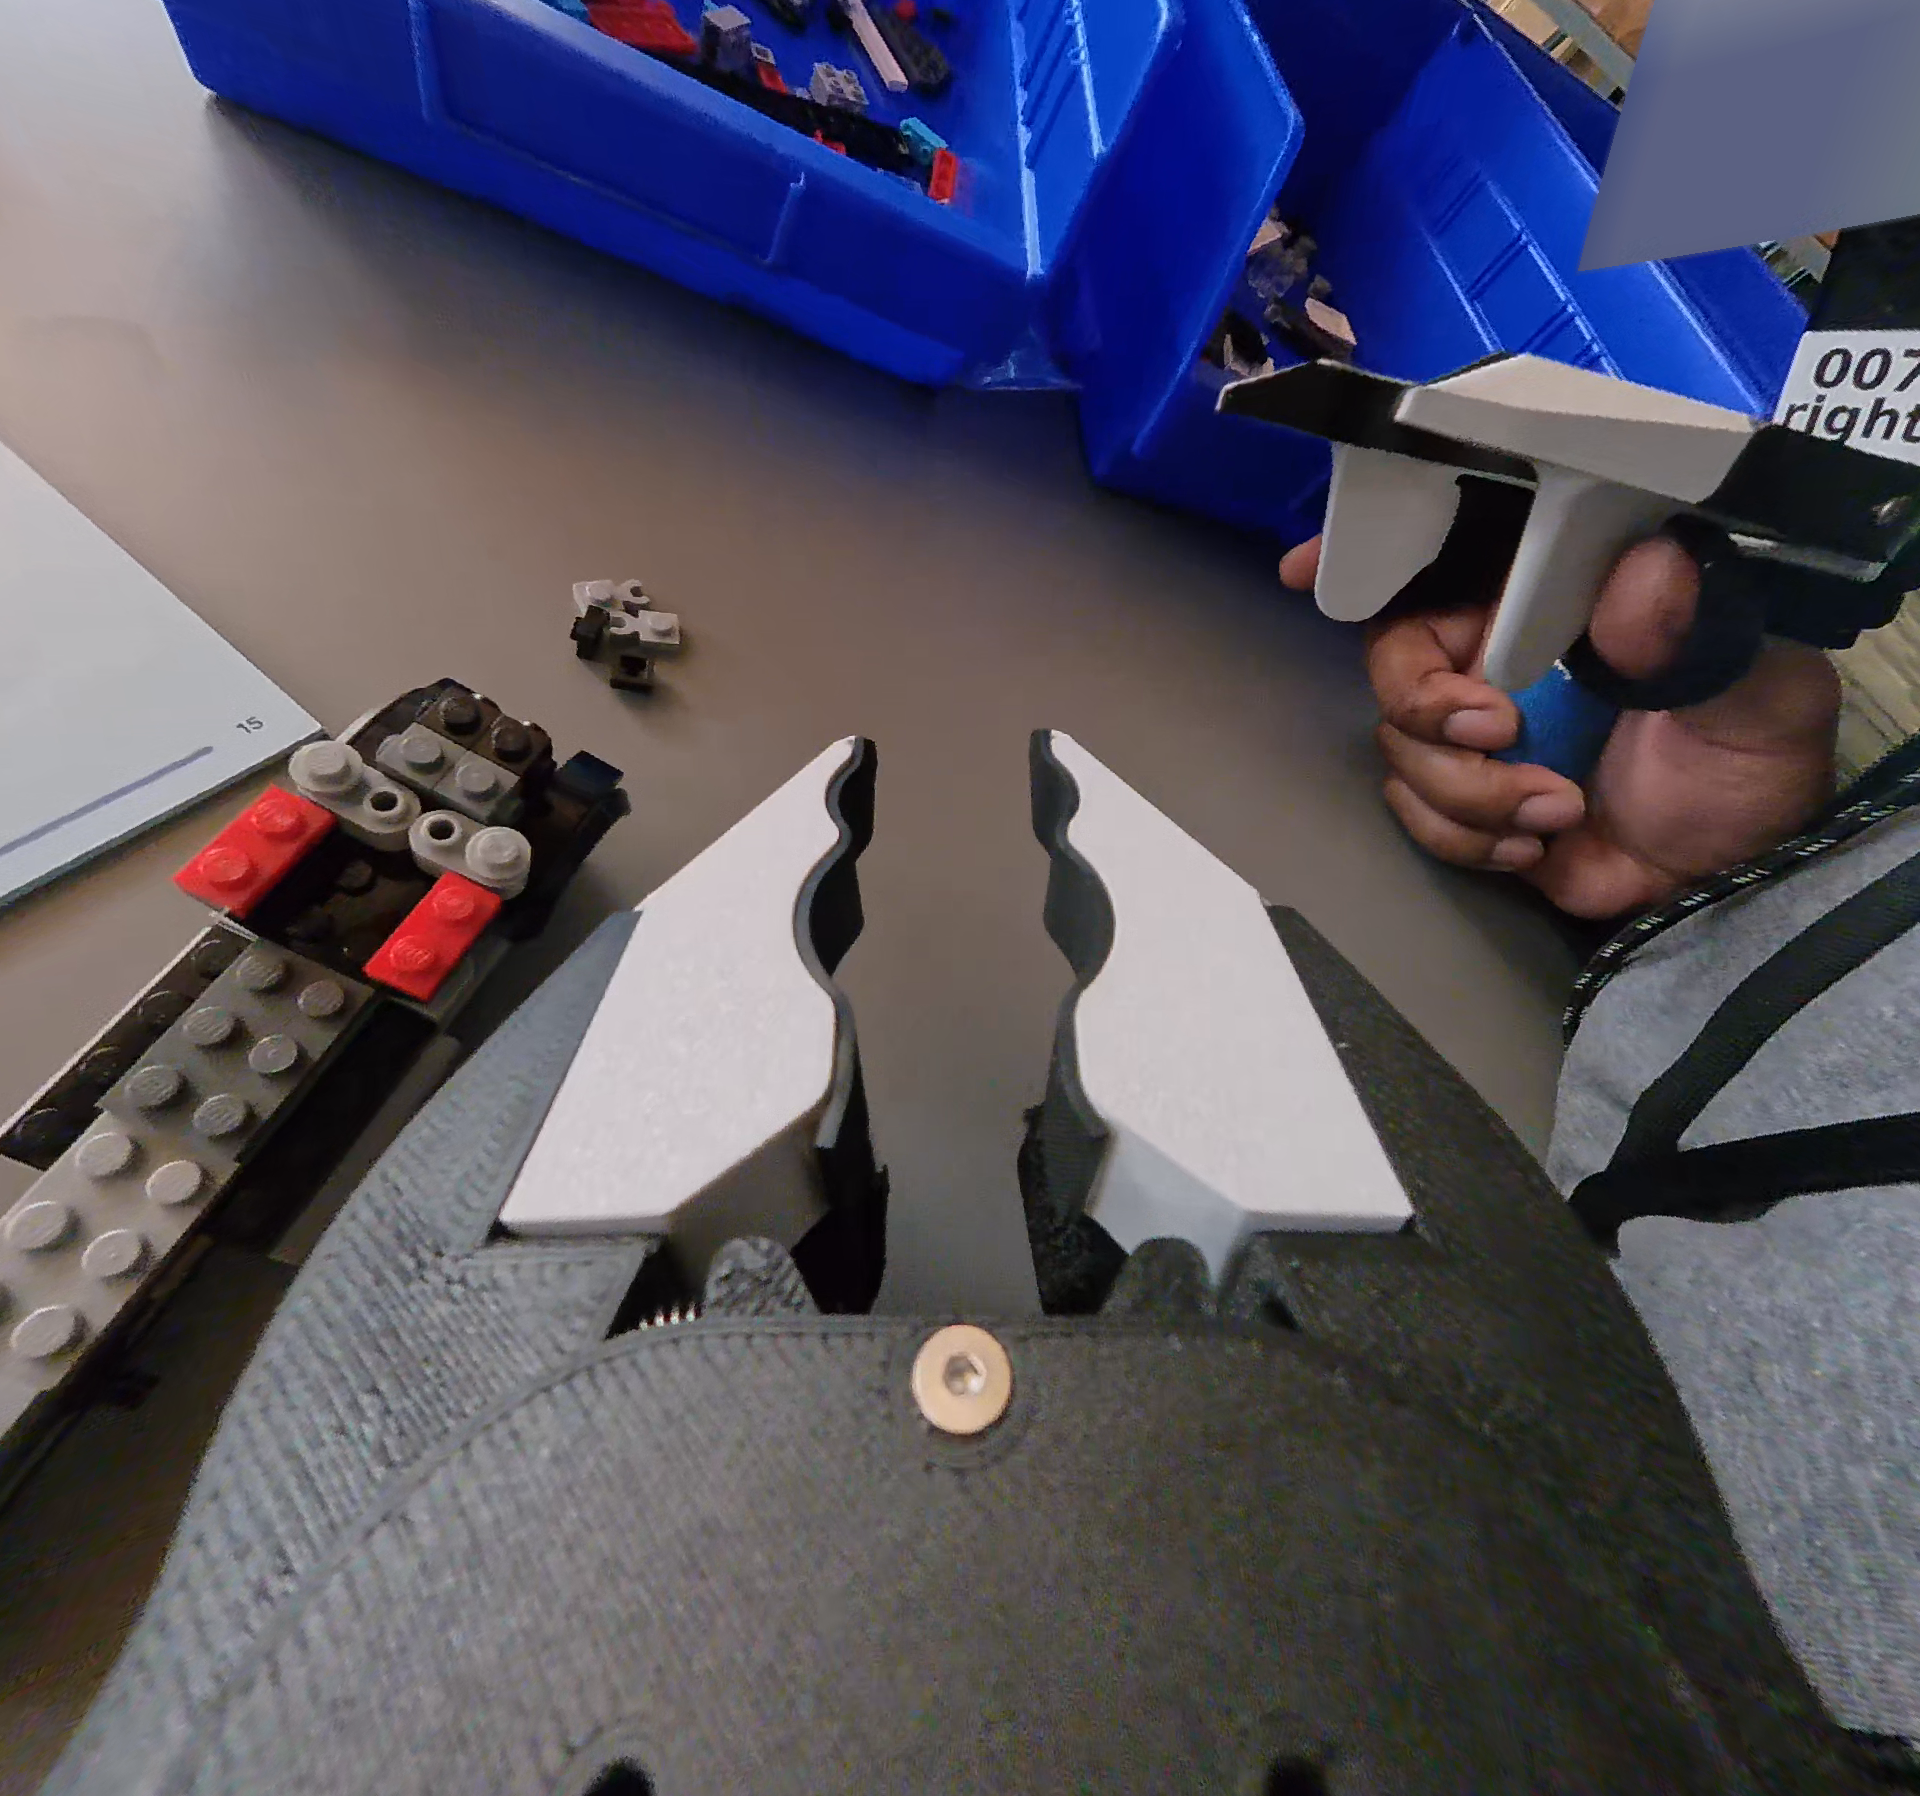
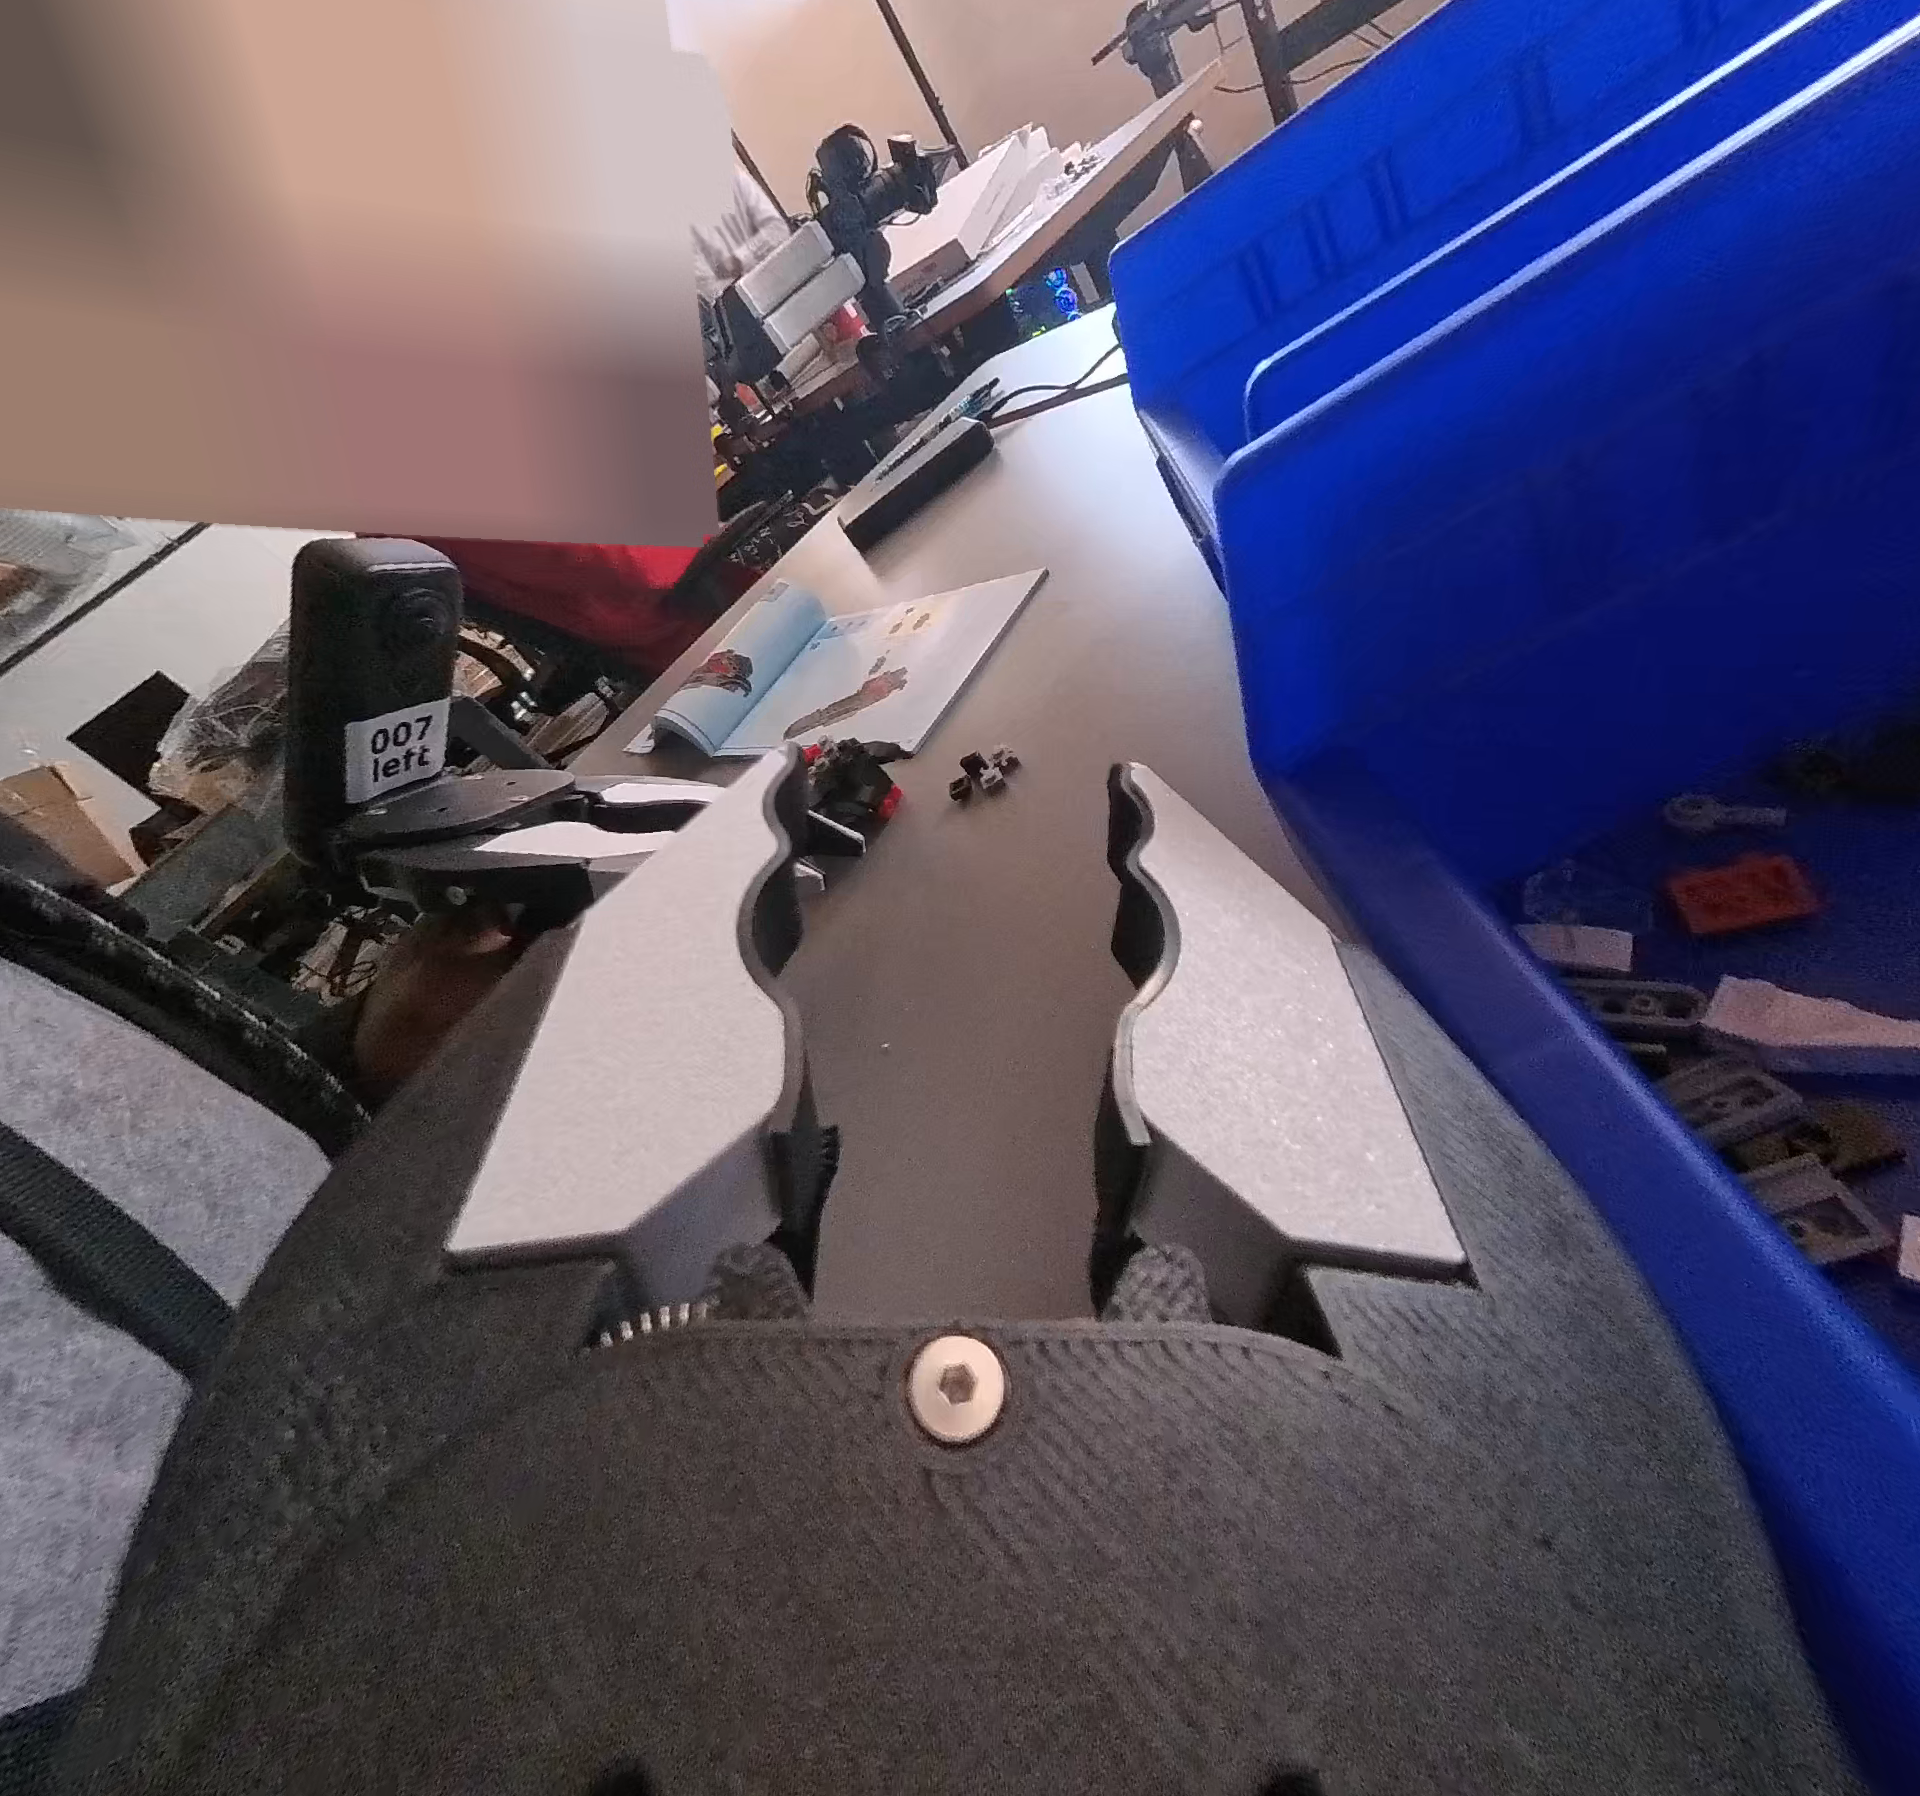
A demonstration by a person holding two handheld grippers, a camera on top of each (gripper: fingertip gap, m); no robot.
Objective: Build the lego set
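Both grey two-finger grippers, left and right, gape empty; the black-grey-red lego build sits partial, small grey-black loose bricks unattached, bulk still in the blue plastic bins.

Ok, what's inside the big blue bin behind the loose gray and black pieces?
The blue bin holds loose Lego parts: red, black, gray and light blue plates scattered across its floor. Its near wall hides whatever lies against the front edge.

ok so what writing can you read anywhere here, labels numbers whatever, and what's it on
white sticker on the right gripper: legible, but I don't quote writing
second white sticker on the black camera over the left gripper: likewise
booklet page corner: one small number
booklet's open pages: print too small to read
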